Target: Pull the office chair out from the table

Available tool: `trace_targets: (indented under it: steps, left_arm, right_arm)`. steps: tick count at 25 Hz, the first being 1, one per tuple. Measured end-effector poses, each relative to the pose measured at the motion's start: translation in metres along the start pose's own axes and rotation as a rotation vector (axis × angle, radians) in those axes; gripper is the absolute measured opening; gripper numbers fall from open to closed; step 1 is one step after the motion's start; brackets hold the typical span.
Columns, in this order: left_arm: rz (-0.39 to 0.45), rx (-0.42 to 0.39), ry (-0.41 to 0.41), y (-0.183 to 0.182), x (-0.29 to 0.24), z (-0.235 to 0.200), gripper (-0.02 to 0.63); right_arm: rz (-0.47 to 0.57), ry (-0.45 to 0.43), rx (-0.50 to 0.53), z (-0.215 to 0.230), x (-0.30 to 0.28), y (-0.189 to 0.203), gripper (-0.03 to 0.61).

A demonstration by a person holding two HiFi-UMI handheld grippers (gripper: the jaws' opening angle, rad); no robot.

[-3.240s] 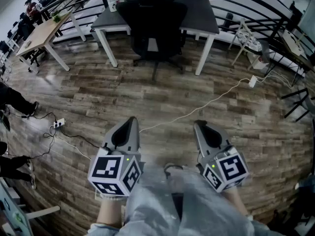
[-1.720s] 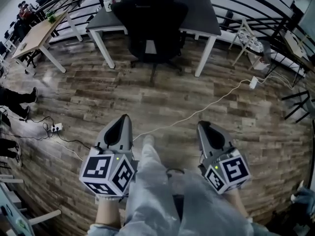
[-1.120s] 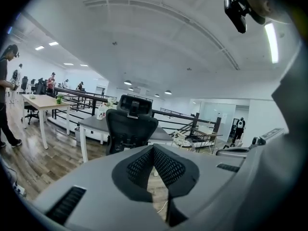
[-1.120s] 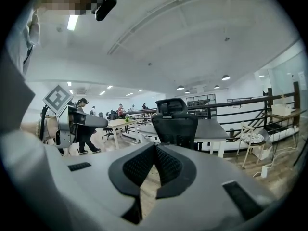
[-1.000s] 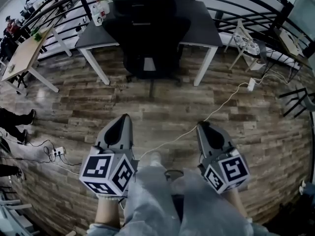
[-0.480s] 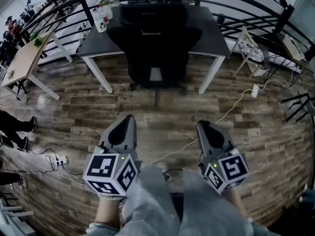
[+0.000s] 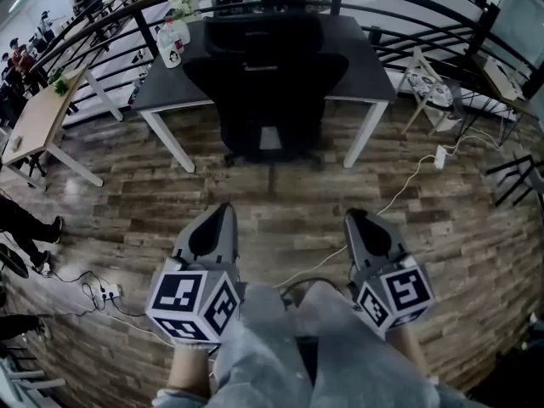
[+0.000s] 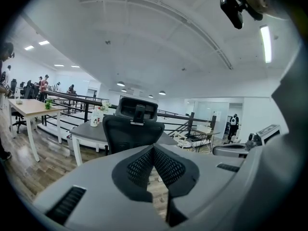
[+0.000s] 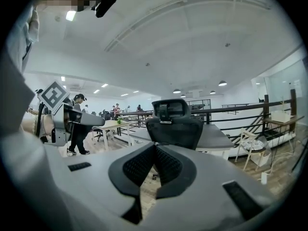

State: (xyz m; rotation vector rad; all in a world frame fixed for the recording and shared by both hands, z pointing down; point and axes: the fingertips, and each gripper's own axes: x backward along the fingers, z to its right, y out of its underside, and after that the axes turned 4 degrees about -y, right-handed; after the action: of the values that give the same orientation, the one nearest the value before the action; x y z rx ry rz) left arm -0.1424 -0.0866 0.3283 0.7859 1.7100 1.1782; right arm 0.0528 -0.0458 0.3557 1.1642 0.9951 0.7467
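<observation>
A black mesh office chair with a headrest stands tucked under a dark grey table with white legs, straight ahead of me. It also shows in the left gripper view as the chair and in the right gripper view as the chair. My left gripper and right gripper are held side by side above the wooden floor, well short of the chair. Both are shut with nothing between the jaws.
A white cable runs across the floor to a socket block at the right. A bottle stands on the table's left corner. A light wooden desk is at the left, a stool at the right, a black railing behind.
The chair and table have grown larger and nearer in the head view as I walked towards them. Both grippers stay shut and keep the same spacing.
</observation>
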Motion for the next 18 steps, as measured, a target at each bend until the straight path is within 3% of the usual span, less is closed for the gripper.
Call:
trace_targets:
  steps: [5, 12, 18]
  left_arm:
    - [-0.004, 0.004, -0.01, 0.002, 0.001, -0.003, 0.009]
    - [-0.006, 0.019, -0.052, 0.003, -0.004, -0.019, 0.009]
    - [0.009, 0.005, -0.101, -0.007, -0.014, -0.036, 0.009]
  right_arm:
    - [-0.023, 0.016, -0.013, 0.006, 0.001, 0.009, 0.005]
    - [-0.048, -0.03, -0.002, 0.006, -0.023, 0.013, 0.005]
    - [-0.017, -0.049, 0.015, 0.02, -0.052, -0.004, 0.005]
